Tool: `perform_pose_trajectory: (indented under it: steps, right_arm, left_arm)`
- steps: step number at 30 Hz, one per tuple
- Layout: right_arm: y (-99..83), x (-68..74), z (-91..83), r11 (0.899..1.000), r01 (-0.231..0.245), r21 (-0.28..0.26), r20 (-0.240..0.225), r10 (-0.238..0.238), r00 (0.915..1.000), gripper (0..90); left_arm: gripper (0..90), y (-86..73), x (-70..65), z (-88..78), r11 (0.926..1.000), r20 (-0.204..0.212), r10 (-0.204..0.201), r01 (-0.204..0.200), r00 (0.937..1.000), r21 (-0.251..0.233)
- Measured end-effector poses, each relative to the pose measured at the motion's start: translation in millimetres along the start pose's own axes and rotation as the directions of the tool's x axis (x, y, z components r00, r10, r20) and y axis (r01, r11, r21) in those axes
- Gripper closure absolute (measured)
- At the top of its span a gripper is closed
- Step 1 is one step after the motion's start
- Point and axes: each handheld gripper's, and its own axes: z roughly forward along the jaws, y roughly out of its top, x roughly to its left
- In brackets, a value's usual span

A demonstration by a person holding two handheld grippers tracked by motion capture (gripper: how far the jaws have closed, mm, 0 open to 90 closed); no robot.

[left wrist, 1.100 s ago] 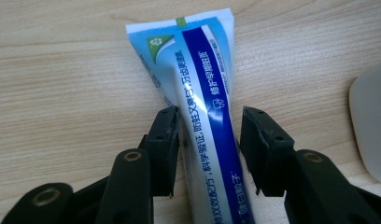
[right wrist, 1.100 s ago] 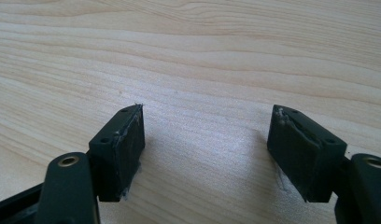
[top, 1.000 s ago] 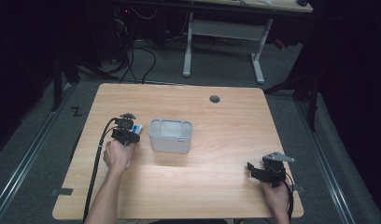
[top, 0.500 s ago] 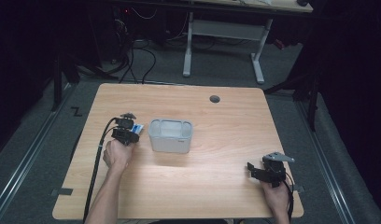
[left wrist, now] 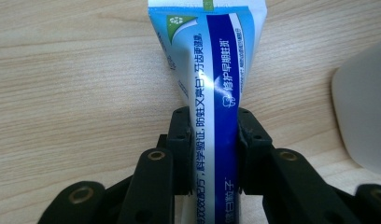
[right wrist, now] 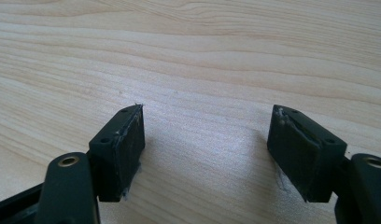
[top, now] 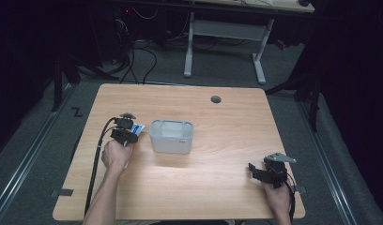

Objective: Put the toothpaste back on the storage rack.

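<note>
A blue and white toothpaste tube [left wrist: 212, 70] lies on the wooden table, its flat end pointing away from me in the left gripper view. My left gripper [left wrist: 214, 123] has just been closing its jaws and is now shut on the tube, with a pad pressing each side. From above, the left gripper [top: 126, 132] rests on the table's left side, and the tube [top: 138, 129] pokes out toward a clear plastic container [top: 171, 136]. Near the front right corner my right gripper [top: 255, 169] rests on the table. Its jaws [right wrist: 207, 135] stand open over bare wood.
The container's pale rounded wall [left wrist: 361, 121] stands close to the right of the tube. A round cable hole [top: 216, 99] sits near the table's far edge [top: 180, 86]. Behind the table are a white desk frame [top: 222, 33] and cables on the floor.
</note>
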Motion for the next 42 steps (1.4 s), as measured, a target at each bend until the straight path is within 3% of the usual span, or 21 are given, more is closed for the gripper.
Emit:
perform_pose_trajectory:
  steps: [12, 24, 42]
  right_arm:
    - [0.0, 0.0, 0.0, 1.0, 0.0, 0.0, 0.0, 0.0, 1.0, 27.6]
    - [0.0, 0.0, 0.0, 1.0, 0.0, 0.0, 0.0, 0.0, 1.0, 27.6]
    - [0.0, 0.1, 0.0, 1.0, 0.001, 0.0, 0.001, -0.001, 1.0, 27.6]
  left_arm:
    - [72.1, -3.5, 2.7, -27.8, 0.9988, 0.018, 0.026, -0.026, 0.9995, -0.041]
    - [72.4, -6.8, 5.2, -58.9, 0.9934, 0.08, 0.027, -0.018, 0.9965, -0.113]
    - [73.1, -15.7, 2.6, -84.1, 0.9834, 0.076, 0.066, -0.052, 0.9949, -0.174]
